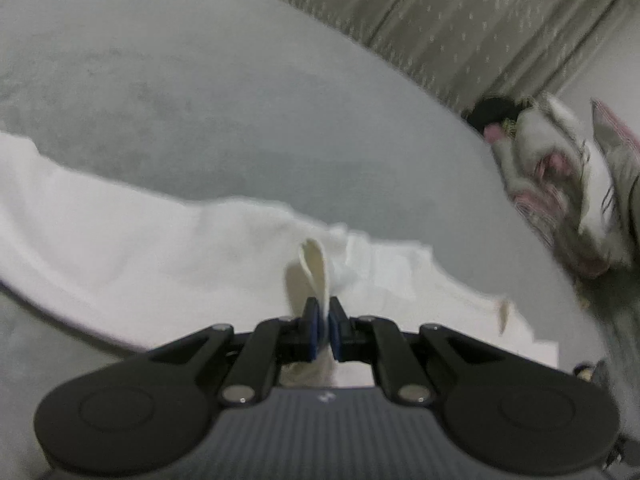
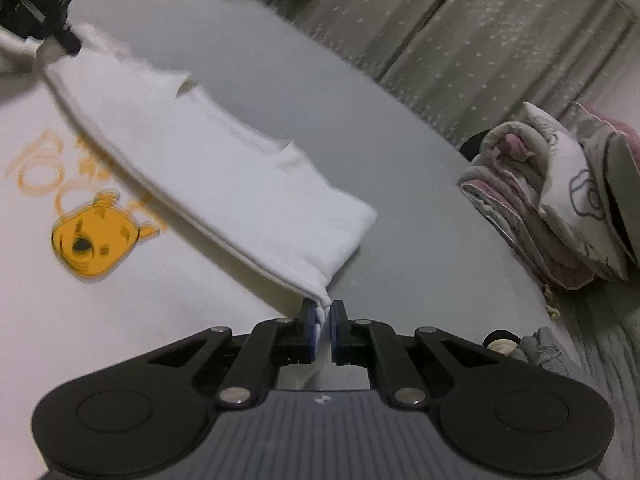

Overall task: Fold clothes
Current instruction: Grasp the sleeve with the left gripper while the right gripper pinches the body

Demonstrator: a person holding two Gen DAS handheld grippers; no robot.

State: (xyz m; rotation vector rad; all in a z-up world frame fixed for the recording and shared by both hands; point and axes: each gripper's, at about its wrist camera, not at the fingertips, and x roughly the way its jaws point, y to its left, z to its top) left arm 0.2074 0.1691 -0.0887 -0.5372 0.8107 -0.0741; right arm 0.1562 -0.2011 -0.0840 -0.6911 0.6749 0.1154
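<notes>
A white T-shirt [image 2: 224, 184] with a yellow bear print [image 2: 94, 238] and orange lettering lies on a grey bed sheet [image 2: 400, 216]. A strip of it is folded over and stretched between both grippers. My right gripper [image 2: 323, 312] is shut on the near corner of that fold. My left gripper [image 2: 60, 36] shows at the top left of the right wrist view, holding the far corner. In the left wrist view my left gripper [image 1: 325, 312] is shut on a pinch of the white T-shirt [image 1: 120, 248], a cream loop of fabric sticking up between the pads.
A rolled grey and pink quilt [image 2: 552, 200] lies at the right on the bed, also seen as the quilt [image 1: 560, 184] in the left wrist view. Patterned beige curtains [image 2: 460, 40] hang behind. Small dark and grey items [image 2: 520, 344] lie near the right edge.
</notes>
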